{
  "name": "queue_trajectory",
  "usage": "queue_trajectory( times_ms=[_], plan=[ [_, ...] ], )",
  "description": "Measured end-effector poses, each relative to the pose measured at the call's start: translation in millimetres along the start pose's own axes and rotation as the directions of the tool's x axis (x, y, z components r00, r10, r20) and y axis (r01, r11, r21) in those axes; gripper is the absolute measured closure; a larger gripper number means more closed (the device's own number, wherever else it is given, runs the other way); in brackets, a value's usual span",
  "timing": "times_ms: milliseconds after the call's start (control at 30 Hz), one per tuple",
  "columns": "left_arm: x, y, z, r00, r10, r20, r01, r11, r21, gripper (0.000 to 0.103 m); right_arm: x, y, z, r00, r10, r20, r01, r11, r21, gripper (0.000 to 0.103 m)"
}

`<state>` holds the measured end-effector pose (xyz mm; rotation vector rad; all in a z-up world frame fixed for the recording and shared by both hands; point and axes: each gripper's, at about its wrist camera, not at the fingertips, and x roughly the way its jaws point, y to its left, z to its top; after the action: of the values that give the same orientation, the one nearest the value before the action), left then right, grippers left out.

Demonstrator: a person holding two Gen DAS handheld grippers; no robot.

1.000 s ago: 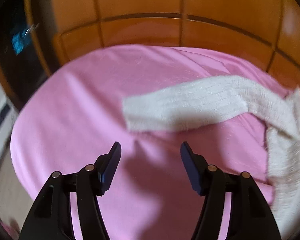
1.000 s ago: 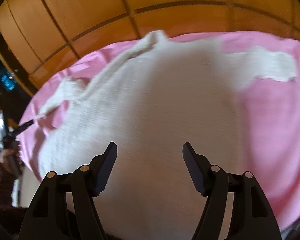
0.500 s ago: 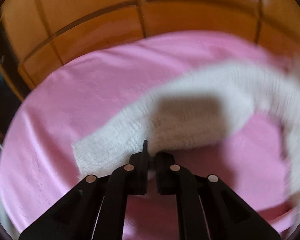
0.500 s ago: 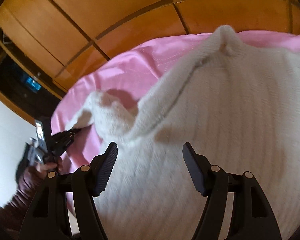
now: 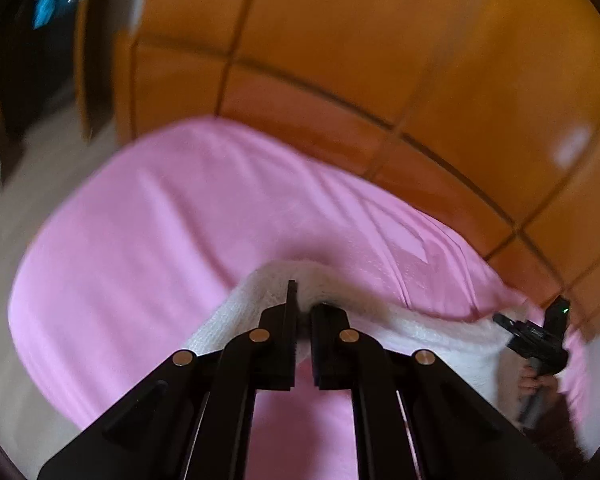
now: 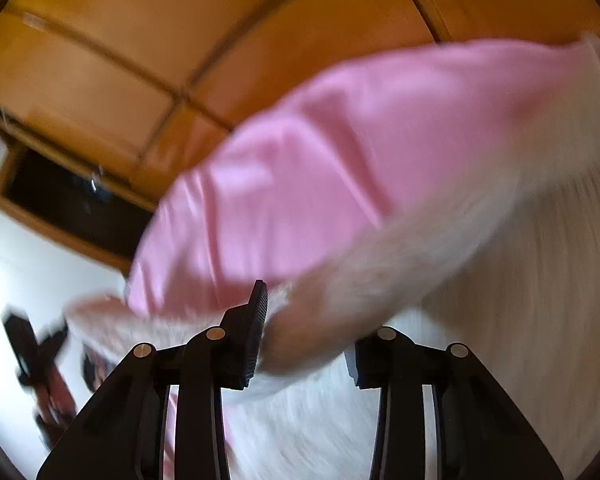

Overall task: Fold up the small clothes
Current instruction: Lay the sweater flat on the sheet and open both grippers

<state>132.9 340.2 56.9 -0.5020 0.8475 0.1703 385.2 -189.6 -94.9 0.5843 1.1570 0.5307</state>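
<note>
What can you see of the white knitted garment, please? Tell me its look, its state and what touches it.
The white knitted garment looks soft and ribbed, like a small sweater. It lies on the pink sheet. The left gripper is shut on its sleeve, lifting a fold. In the right wrist view a thick bunched part sits between the fingers of the right gripper, which stand apart; the picture is blurred.

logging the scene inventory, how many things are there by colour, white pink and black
white: 1, the knit sweater
pink: 1, the bed sheet
black: 2, the left claw shut on the sweater's sleeve, and the right claw with sweater cloth between its fingers
total: 4
</note>
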Motion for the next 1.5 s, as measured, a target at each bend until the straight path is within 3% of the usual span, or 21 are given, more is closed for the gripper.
queue_trajectory(
  times_ms=[33,100,133,233,300,333,400,533,600,700,867,967,1100,1133,1167,1200,1267,1400,1500],
  plan=[
    [7.2,10.3,4.2,1.0,-0.002,-0.03,0.001,0.999,-0.043,0.099,2.7,4.0,11.4,1.0,-0.001,0.022,0.001,1.0,0.001,0.068],
    [22.6,19.7,5.7,0.996,0.048,-0.077,-0.053,0.997,-0.058,0.099,3.5,6.9,32.5,0.997,-0.012,0.073,0.01,1.0,0.029,0.051],
    [37.8,25.0,5.3,0.99,0.077,-0.12,-0.086,0.994,-0.067,0.099,-0.2,7.7,40.0,0.994,-0.02,0.104,0.016,0.999,0.041,0.037],
    [69.6,39.0,0.1,0.973,0.093,-0.211,-0.119,0.987,-0.112,0.098,-14.8,7.8,43.9,0.99,-0.053,0.131,0.05,0.998,0.025,0.035],
    [90.3,55.2,-4.1,0.965,0.06,-0.255,-0.107,0.978,-0.176,0.09,-23.8,7.7,35.2,0.988,-0.098,0.12,0.101,0.995,-0.022,0.035],
    [95.1,66.4,-5.6,0.965,0.087,-0.246,-0.14,0.968,-0.209,0.086,-25.3,7.1,31.1,0.986,-0.122,0.113,0.128,0.991,-0.047,0.035],
    [93.6,84.2,-6.9,0.968,0.122,-0.219,-0.179,0.947,-0.266,0.063,-26.1,8.3,13.7,0.976,-0.197,0.092,0.207,0.971,-0.121,0.035],
    [75.8,113.2,-11.9,0.965,0.217,-0.146,-0.253,0.916,-0.311,0.054,-28.2,7.2,-21.5,0.961,-0.267,0.072,0.277,0.938,-0.209,0.035],
    [66.3,123.5,-22.1,0.974,0.195,-0.114,-0.222,0.923,-0.314,0.039,-29.4,8.5,-42.0,0.96,-0.272,0.061,0.278,0.932,-0.231,0.035],
    [58.5,137.4,-44.0,0.989,0.129,-0.075,-0.147,0.926,-0.349,0.032,-32.1,12.3,-66.6,0.962,-0.267,0.051,0.271,0.929,-0.251,0.035],
    [67.3,148.7,-61.2,0.999,0.044,0.001,-0.04,0.91,-0.412,0.031,-35.9,20.7,-102.9,0.966,-0.257,0.023,0.254,0.933,-0.256,0.035],
    [88.0,144.9,-53.8,0.998,0.061,0.021,-0.046,0.899,-0.436,0.023,-37.4,31.7,-116.4,0.966,-0.258,0.015,0.252,0.928,-0.275,0.035],
    [117.0,134.4,-47.6,0.997,0.069,0.013,-0.058,0.911,-0.407,0.026,-38.8,44.8,-127.5,0.967,-0.254,0.006,0.244,0.923,-0.297,0.035],
    [122.9,131.1,-46.3,0.997,0.081,0.007,-0.071,0.916,-0.395,0.033,-37.9,47.3,-129.7,0.965,-0.261,0.003,0.25,0.92,-0.303,0.035],
    [127.1,122.0,-43.0,0.994,0.11,0.0,-0.102,0.926,-0.364,0.078,-36.6,48.8,-130.2,0.964,-0.267,0.001,0.254,0.917,-0.307,0.035],
    [129.2,118.7,-39.5,0.994,0.11,-0.023,-0.111,0.929,-0.354,0.098,-35.2,49.8,-131.4,0.963,-0.271,-0.003,0.257,0.916,-0.308,0.035],
    [114.2,112.7,-30.6,0.997,0.081,0.016,-0.069,0.928,-0.367,0.099,-32.7,49.2,-133.9,0.96,-0.279,-0.014,0.261,0.916,-0.304,0.035],
    [44.0,95.9,-9.2,0.989,0.02,0.144,0.032,0.934,-0.355,0.099,-32.0,49.1,-138.8,0.963,-0.267,-0.029,0.247,0.924,-0.292,0.035],
    [5.0,86.0,-2.0,0.981,0.052,0.186,0.007,0.954,-0.3,0.099,-33.6,58.9,-146.6,0.972,-0.231,-0.04,0.207,0.924,-0.321,0.035]
  ],
)
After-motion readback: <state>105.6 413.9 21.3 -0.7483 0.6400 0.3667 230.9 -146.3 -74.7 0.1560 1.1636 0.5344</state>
